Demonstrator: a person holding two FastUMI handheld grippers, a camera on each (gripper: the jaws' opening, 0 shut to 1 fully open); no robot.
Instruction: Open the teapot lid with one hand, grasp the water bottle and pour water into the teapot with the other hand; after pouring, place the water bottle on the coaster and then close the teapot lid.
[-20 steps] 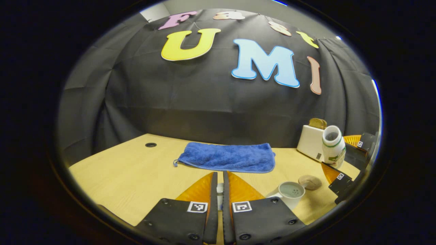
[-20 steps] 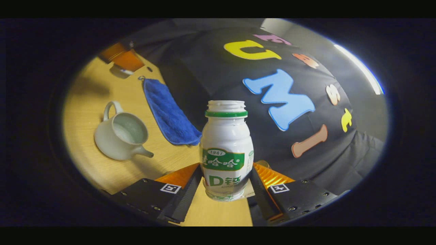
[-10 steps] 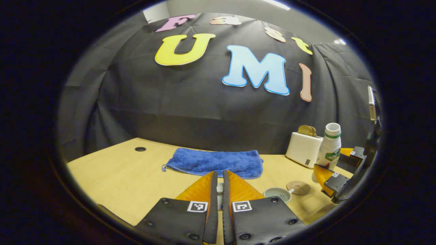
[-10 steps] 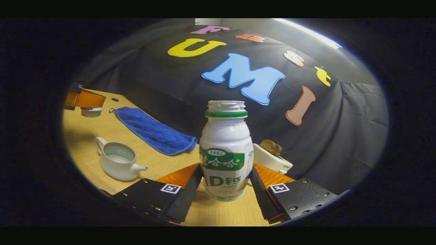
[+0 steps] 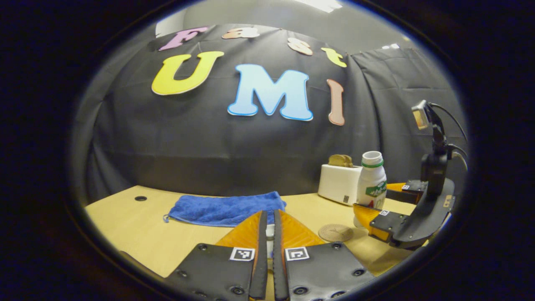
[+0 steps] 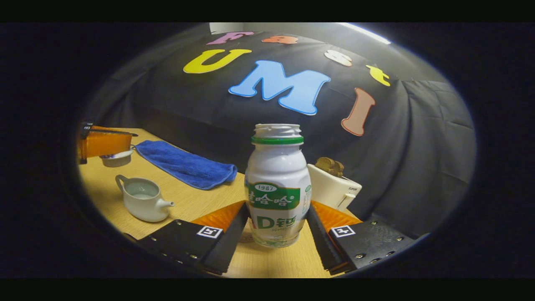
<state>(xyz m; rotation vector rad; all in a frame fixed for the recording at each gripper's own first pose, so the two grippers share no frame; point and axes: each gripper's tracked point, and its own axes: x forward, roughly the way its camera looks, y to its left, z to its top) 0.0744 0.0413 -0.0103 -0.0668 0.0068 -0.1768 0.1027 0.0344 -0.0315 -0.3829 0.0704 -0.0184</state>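
Right tool [image 6: 276,228] clamped on water bottle [image 6: 277,184], upright, base low over desk [image 6: 196,200]. Coaster [image 5: 335,232] just left of bottle, not beneath. Left tool [image 5: 267,234] pinching lid [image 6: 117,158], beyond open teapot [image 6: 142,203].

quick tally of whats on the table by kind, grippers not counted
teapot: 1
teapot lid: 1
water bottle: 1
coaster: 1
blue towel: 1
toaster: 1
total: 6
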